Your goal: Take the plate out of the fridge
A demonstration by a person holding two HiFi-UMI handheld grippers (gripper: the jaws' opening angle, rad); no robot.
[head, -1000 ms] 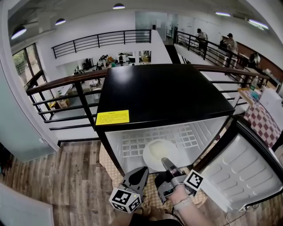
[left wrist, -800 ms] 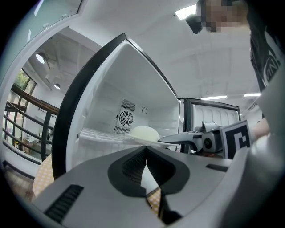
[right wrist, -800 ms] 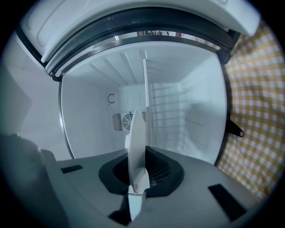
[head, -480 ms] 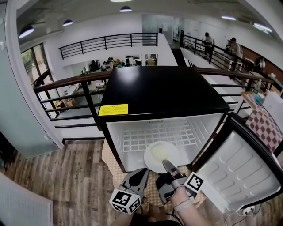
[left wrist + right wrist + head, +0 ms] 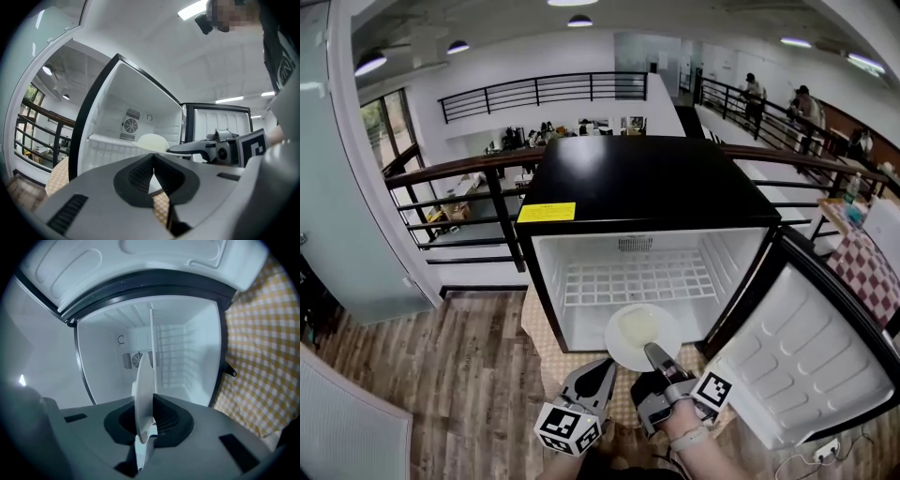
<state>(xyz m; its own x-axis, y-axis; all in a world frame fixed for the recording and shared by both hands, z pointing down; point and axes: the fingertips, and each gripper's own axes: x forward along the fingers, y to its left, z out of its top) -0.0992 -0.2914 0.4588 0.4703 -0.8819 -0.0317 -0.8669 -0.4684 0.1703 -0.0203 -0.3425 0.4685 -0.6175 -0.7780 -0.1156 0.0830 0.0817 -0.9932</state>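
Nearest to me, the left gripper [image 5: 600,368] [image 5: 153,163] hangs low in front of the fridge, its grey jaws pressed together on nothing. Just beside it, the right gripper [image 5: 653,354] [image 5: 145,427], held in the person's bare right hand [image 5: 682,419], is clamped on the near rim of the round, pale cream plate [image 5: 639,334] [image 5: 151,141] [image 5: 144,390]. In the right gripper view the rim sits edge-on between the dark pads.

The plate lies level at the mouth of the small black-topped fridge [image 5: 647,192]. Its far edge reaches over the front of the white wire shelf [image 5: 637,279]; its near half hangs out past the opening. I cannot tell whether it touches the shelf.

The fridge's white-lined door [image 5: 806,356] stands swung wide to the right. A round fan vent [image 5: 137,360] [image 5: 131,125] shows on the white back wall inside, and a yellow label [image 5: 547,212] is stuck near the front left corner of the top. The fridge stands on a yellow-checked cloth [image 5: 540,328] [image 5: 262,333] spread over a wood-plank floor [image 5: 441,375].

Behind it runs a black metal railing [image 5: 459,173], and further off a few people [image 5: 755,94] stand along a walkway.
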